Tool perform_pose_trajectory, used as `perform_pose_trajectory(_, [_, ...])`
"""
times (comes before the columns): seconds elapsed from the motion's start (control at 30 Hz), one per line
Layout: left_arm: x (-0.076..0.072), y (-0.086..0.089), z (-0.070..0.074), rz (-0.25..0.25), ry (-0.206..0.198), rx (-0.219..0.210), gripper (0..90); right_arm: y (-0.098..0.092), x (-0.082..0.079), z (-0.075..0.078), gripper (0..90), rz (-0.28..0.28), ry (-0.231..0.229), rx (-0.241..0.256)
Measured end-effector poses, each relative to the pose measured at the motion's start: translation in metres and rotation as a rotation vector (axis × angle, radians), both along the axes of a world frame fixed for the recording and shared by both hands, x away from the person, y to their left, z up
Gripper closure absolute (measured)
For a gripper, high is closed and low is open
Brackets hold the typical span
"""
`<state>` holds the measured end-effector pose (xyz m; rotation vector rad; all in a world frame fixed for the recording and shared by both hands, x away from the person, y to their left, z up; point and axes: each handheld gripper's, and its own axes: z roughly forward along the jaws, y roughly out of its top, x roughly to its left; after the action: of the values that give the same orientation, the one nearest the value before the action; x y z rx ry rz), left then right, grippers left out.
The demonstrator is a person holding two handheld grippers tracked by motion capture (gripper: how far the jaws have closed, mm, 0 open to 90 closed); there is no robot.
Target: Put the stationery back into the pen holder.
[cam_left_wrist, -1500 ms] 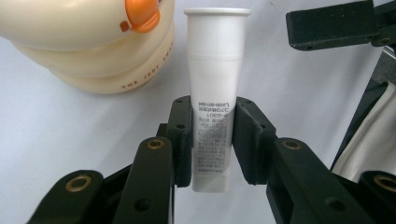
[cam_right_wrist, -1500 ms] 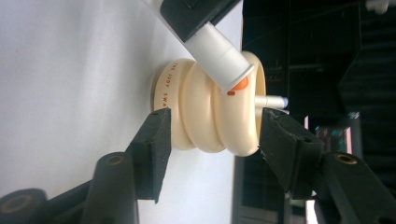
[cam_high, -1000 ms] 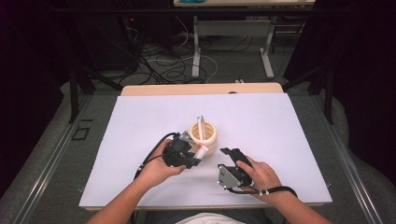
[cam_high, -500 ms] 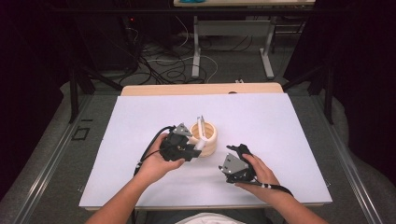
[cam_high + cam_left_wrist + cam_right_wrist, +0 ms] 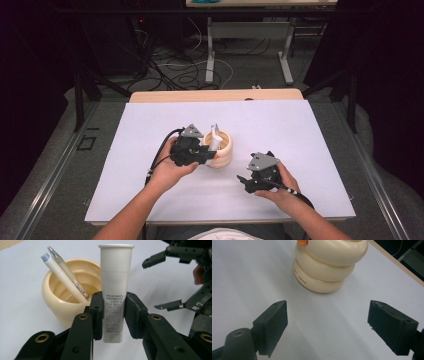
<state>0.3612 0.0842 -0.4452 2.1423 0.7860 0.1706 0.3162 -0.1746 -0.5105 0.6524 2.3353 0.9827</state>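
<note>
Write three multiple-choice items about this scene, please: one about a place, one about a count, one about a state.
1. Where is the white tube?
A. between the left gripper's jaws
B. lying flat on the table
C. inside the cup

2. How many pens stand in the cream cup?
A. none
B. two
C. five

3. How is the right gripper?
A. shut on the cup
B. shut on a pen
C. open

Answers:
1. A, as both pads press the tube's sides in the left gripper view.
2. B, as two pens lean together in the cup.
3. C, as its jaws stand wide apart over the bare table.
</note>
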Motion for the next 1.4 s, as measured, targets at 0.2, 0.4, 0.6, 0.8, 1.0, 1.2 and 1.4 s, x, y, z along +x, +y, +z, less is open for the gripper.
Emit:
perform_pose_trajectory(0.2, [0.007,-0.001,0.001,0.043,-0.033,-0.051,69.7,-0.005,0.003,0.001,14.8,-0.039,0.033,0.053])
perform_pose_trajectory(0.4, [0.017,-0.002,0.0,0.107,-0.043,-0.123,69.7,-0.011,0.008,0.0,10.6,-0.086,0.07,0.099])
perform_pose_trajectory(0.6, [0.027,-0.009,-0.007,0.186,-0.017,-0.195,69.7,-0.016,0.012,-0.001,7.7,-0.118,0.101,0.142])
perform_pose_trajectory(0.8, [0.035,-0.017,-0.017,0.258,0.012,-0.241,69.7,-0.02,0.014,-0.002,3.6,-0.144,0.106,0.156])
perform_pose_trajectory(1.0, [0.038,-0.022,-0.03,0.307,0.025,-0.251,69.5,-0.02,0.014,-0.002,3.3,-0.141,0.119,0.148])
perform_pose_trajectory(1.2, [0.038,-0.022,-0.038,0.327,0.036,-0.237,68.5,-0.019,0.014,-0.004,3.3,-0.135,0.129,0.147])
perform_pose_trajectory(1.4, [0.034,-0.014,-0.03,0.328,-0.015,-0.255,54.5,-0.019,0.014,-0.004,3.3,-0.135,0.132,0.153])
